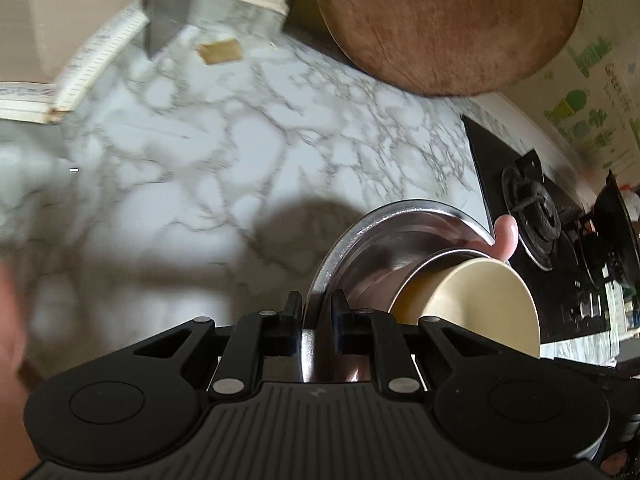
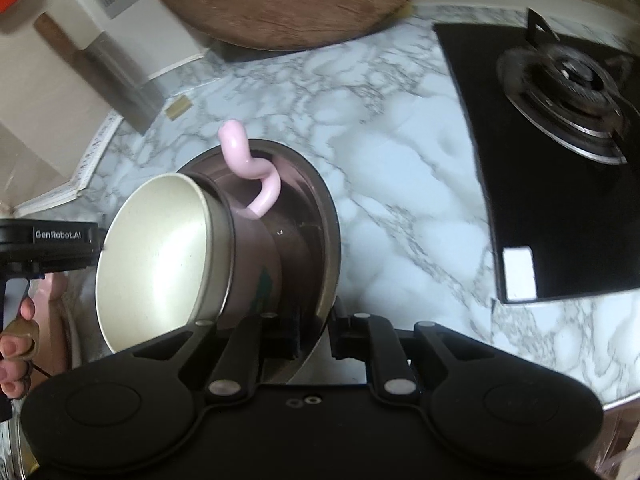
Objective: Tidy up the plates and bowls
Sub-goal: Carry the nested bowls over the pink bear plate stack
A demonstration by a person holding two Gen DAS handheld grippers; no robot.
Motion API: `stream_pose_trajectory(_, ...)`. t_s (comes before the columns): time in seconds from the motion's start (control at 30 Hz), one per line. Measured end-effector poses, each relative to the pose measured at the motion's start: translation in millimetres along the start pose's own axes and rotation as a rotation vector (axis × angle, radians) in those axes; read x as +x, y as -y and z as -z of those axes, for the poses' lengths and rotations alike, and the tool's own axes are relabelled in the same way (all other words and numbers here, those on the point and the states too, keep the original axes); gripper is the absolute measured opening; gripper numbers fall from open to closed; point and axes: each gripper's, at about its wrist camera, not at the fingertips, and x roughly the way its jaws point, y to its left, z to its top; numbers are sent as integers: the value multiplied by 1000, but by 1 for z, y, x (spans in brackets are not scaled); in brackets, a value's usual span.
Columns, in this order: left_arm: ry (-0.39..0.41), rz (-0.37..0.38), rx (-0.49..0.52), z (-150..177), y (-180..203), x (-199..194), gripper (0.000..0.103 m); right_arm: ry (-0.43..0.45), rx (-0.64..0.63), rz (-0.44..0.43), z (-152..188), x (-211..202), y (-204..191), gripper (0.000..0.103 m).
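A steel plate (image 1: 384,232) is held on edge above the marble counter. A cream-lined cup (image 1: 480,304) with a pink outside rests inside it, tipped sideways. My left gripper (image 1: 316,320) is shut on the plate's rim. In the right wrist view my right gripper (image 2: 314,330) is shut on the opposite rim of the same plate (image 2: 320,216). The cup (image 2: 160,256) shows its cream inside there, with its pink handle (image 2: 248,172) sticking up. The left gripper's body (image 2: 48,240) shows at the left edge.
A round wooden board (image 1: 448,20) leans against the back wall and also shows in the right wrist view (image 2: 280,0). A black gas hob (image 2: 560,152) with a burner lies to the right. A metal strip (image 1: 168,4) hangs at the back left. The marble counter (image 1: 200,152) lies below.
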Motion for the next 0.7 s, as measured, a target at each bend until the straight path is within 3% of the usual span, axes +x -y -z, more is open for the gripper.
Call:
stream_pose_trajectory(0.43,126,-69,-137,11,-43,-82,13,24,-161,-100,-26,-16,-72,13)
stream_pose_trajectory(0.7,157,-77,-250,26,-69,-113,13,21,-230,-161,-33,-24,-103,13)
